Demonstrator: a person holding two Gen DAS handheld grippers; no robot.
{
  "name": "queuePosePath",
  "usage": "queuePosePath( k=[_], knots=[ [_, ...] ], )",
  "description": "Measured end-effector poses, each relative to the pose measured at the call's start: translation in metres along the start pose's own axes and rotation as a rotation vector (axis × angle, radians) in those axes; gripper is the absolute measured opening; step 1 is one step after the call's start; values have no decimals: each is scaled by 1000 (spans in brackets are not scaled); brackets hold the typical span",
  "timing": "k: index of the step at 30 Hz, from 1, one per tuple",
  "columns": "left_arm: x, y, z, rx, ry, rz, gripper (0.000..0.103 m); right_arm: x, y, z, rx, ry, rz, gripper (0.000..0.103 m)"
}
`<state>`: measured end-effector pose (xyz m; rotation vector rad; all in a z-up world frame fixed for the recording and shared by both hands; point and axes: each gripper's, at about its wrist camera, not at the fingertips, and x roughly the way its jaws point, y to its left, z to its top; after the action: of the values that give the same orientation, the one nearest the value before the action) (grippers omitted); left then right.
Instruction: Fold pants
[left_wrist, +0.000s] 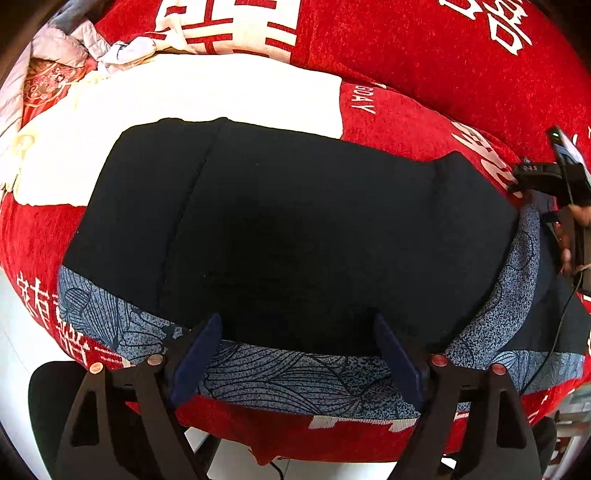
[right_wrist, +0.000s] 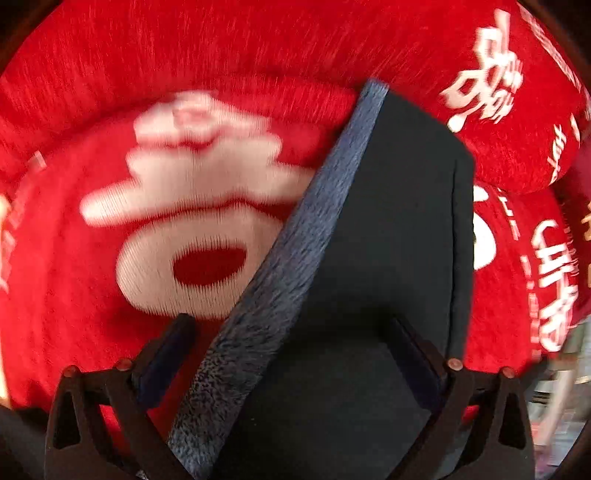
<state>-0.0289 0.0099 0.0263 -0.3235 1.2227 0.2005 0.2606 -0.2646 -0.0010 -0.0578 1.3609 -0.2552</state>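
Observation:
The dark pants (left_wrist: 295, 221) lie folded flat on a red blanket (left_wrist: 424, 55) with white characters. A blue leaf-patterned band (left_wrist: 280, 373) runs along their near edge. My left gripper (left_wrist: 299, 336) hangs over that edge, open, with the band and dark cloth between its blue pads (left_wrist: 195, 362), which do not press on it. In the blurred right wrist view, the pants (right_wrist: 391, 221) reach away with the patterned band (right_wrist: 288, 258) running diagonally. My right gripper (right_wrist: 291, 339) is open above them, one finger over the blanket (right_wrist: 74, 277), the other over dark cloth.
A large white patch (left_wrist: 184, 99) of the blanket lies beyond the pants. Pale quilted clothing (left_wrist: 55, 48) is bunched at the far left. A hand (left_wrist: 576, 218) with a black device and a cable is at the right edge. White floor (left_wrist: 14, 332) shows below the blanket's edge.

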Motion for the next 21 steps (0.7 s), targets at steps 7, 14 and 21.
queuePosePath(
  k=[7, 14, 21],
  knots=[
    [-14, -23, 6, 73, -25, -51, 86, -56, -55, -45, 91, -116, 102, 12],
    [-23, -56, 9, 160, -21, -112, 86, -125, -147, -178, 299, -329, 180, 6],
    [-9, -118, -7, 292, 48, -151, 86, -68, -199, -244, 337, -252, 237, 16]
  ],
)
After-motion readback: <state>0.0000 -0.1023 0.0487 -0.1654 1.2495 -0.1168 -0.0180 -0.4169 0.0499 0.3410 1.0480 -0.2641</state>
